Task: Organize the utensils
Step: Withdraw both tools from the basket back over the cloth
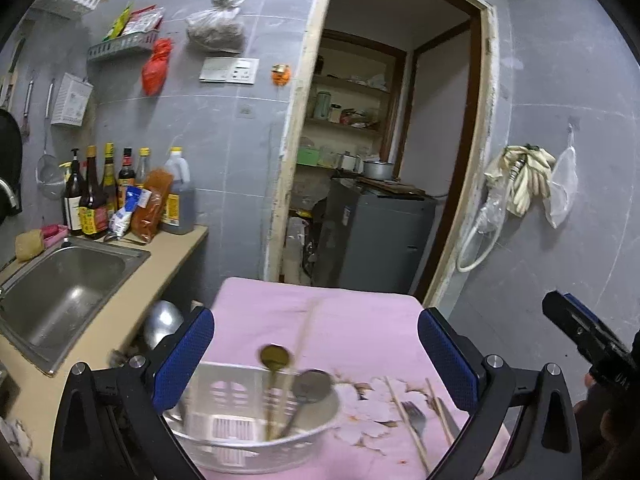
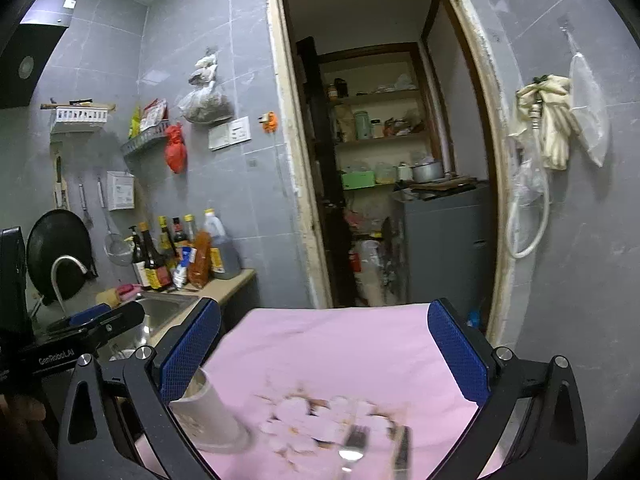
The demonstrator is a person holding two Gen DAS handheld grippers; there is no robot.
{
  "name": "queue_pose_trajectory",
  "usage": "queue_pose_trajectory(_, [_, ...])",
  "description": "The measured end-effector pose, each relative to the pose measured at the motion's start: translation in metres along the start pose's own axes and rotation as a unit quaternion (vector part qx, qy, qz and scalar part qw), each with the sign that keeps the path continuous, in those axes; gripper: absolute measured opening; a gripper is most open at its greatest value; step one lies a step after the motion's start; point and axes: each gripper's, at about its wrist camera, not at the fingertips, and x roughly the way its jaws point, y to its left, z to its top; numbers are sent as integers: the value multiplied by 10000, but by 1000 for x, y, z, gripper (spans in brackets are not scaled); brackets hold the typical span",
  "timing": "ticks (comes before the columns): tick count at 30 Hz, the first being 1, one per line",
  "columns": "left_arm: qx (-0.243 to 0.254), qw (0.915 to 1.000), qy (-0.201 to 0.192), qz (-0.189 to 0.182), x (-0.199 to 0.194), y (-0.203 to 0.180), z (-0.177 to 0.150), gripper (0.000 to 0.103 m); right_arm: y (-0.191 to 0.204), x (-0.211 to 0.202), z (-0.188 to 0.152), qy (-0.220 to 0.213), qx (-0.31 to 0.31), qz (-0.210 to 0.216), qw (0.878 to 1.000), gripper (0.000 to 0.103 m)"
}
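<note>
Pink tablecloth (image 1: 360,320) covers the tabletop. White slotted utensil basket (image 1: 248,432) stands at its near-left edge, holding a gold spoon (image 1: 274,358), a grey spoon (image 1: 312,386) and a chopstick. Fork (image 1: 416,416) and loose chopsticks (image 1: 406,420) lie flat near the near-right edge. Left gripper (image 1: 316,360) and right gripper (image 2: 324,360): jaws spread wide, nothing held.

Grey tiled walls (image 1: 240,152), an open doorway (image 2: 380,160), a steel sink (image 1: 60,292).
</note>
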Motion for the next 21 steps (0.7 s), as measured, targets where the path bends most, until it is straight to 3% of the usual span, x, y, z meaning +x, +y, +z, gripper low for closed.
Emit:
queue_pose_trajectory(10, [218,9985,383,-317,18,-73,-35,103,-76,-15,2,124,86,-337,9993,102])
queue_pose_trajectory(21, [121,9929,1044,-564,62,-99,-80,102,-129,5,-40,688,218,-436,9964,102])
